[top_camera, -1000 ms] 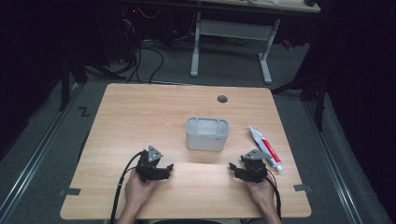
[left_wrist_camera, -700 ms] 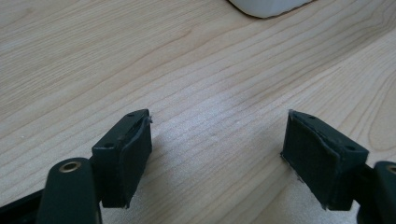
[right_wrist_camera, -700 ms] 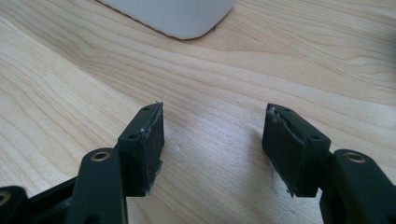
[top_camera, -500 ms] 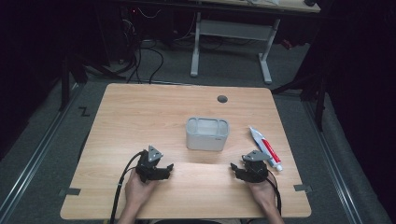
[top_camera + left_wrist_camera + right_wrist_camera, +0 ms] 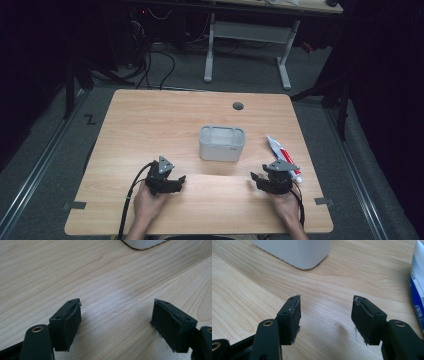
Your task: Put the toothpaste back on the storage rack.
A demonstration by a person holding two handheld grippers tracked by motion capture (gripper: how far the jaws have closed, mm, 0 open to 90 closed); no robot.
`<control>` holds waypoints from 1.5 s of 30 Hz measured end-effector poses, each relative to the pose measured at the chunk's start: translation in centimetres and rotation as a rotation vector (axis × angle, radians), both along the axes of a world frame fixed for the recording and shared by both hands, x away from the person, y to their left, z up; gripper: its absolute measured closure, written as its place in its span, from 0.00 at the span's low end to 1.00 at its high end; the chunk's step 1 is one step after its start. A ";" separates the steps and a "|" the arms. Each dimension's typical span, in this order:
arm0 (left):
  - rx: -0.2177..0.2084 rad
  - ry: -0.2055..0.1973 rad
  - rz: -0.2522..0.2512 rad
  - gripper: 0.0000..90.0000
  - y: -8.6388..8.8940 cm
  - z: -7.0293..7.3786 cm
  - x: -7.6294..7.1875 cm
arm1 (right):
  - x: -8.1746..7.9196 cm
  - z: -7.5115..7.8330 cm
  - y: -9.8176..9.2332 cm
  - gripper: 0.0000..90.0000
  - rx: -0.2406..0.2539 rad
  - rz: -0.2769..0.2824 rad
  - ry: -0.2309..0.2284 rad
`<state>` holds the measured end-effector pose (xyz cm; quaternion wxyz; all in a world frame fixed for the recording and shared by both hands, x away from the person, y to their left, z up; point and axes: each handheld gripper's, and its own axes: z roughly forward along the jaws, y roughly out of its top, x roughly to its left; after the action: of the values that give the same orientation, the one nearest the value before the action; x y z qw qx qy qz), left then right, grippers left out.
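Observation:
A grey-white rectangular container (image 5: 222, 143) stands open-topped at the table's middle. A red, white and blue toothpaste tube (image 5: 282, 155) lies to its right. My left gripper (image 5: 175, 179) rests low on the wood at the front left, open, with bare table between its pads (image 5: 116, 307); the container's corner (image 5: 142, 243) is ahead of it. My right gripper (image 5: 265, 176) sits at the front right, just below the tube. Its jaws (image 5: 325, 305) have just been closing a little but stand wide apart with nothing between them. The container (image 5: 294, 252) and tube (image 5: 418, 285) lie beyond them.
The wooden table (image 5: 160, 120) has a round cable hole (image 5: 238, 106) near its far edge. Cables trail from both grippers off the front edge. A white-legged desk (image 5: 250, 35) stands on the floor beyond the table.

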<state>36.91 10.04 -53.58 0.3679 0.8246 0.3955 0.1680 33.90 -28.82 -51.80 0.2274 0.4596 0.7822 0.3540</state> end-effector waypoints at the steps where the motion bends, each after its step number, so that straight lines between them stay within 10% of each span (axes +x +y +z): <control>1: 0.000 0.000 0.000 0.27 0.0 0.0 0.0 | 0.0 0.1 -0.2 0.45 0.007 0.001 -0.010; 45: -0.003 -0.001 0.012 0.27 0.0 0.0 0.1 | -1.2 2.2 -5.3 0.50 0.137 -0.047 -0.060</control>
<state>36.98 10.07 -53.58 0.3685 0.8216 0.4004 0.1701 32.71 -34.11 -49.64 0.2273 0.4815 0.7378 0.4149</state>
